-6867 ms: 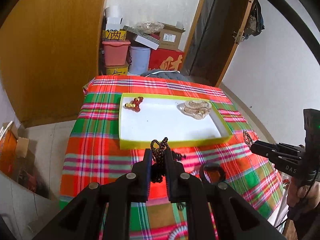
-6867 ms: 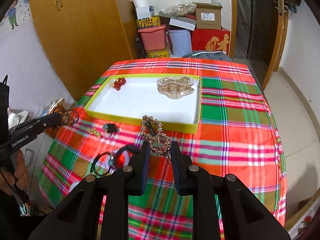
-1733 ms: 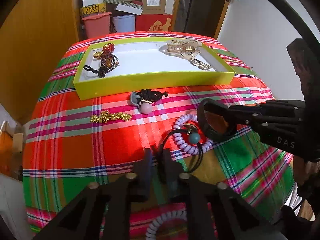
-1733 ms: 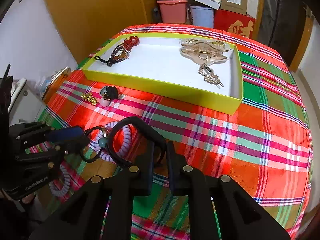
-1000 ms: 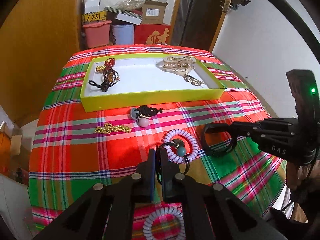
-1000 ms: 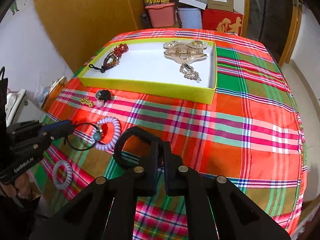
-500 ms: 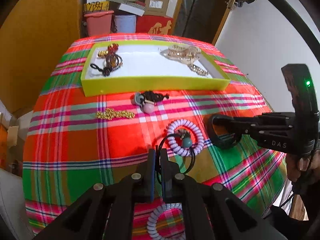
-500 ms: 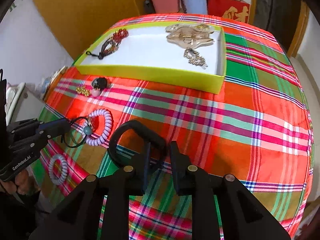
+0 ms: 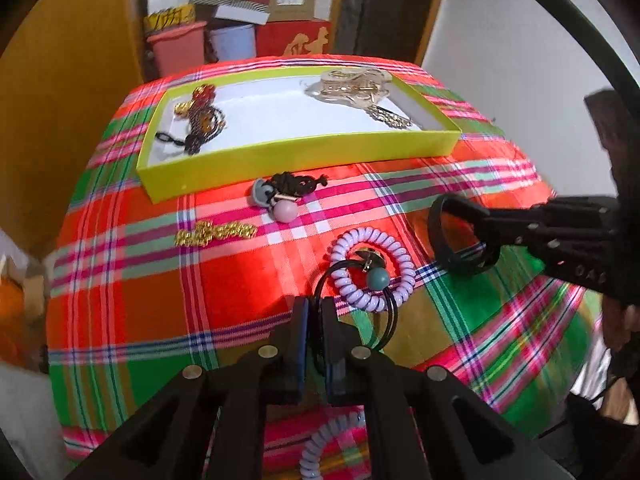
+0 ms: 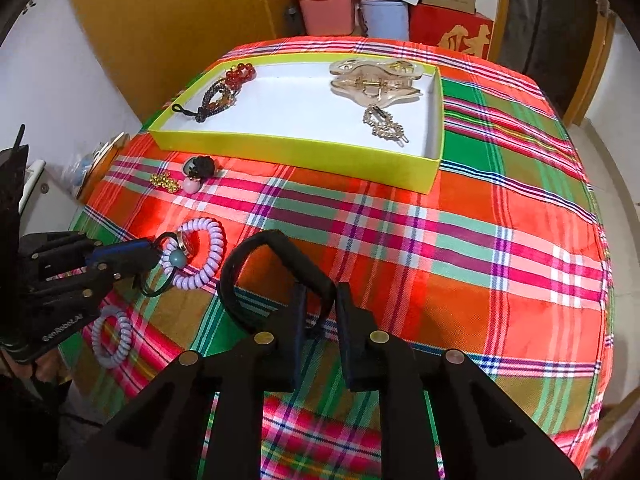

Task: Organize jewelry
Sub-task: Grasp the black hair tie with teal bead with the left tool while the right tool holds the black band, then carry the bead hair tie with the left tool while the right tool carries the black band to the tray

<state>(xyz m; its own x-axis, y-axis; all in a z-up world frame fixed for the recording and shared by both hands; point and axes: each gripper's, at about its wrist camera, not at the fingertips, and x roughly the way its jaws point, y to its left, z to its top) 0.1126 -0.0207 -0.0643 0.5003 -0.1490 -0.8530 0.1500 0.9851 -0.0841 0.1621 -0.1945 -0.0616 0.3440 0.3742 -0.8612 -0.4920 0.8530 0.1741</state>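
Left hand-held gripper [image 9: 315,312]: clamped on the thin black hair tie [image 9: 390,320], whose teal bead lies inside the lilac coil tie [image 9: 372,268]; lifting may drag both.
Right hand-held gripper [image 10: 318,300]: jaws slightly parted around the black band [image 10: 276,268]; it may slip.
Yellow tray [image 10: 296,144]: far across the table [image 10: 480,240].

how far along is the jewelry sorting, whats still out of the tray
Done: bead bracelets and gold clips lie in the yellow tray. In hand: left gripper pinches a black hair tie. Left on the cloth: black band, purple coils, gold chain, pink-bead tie.
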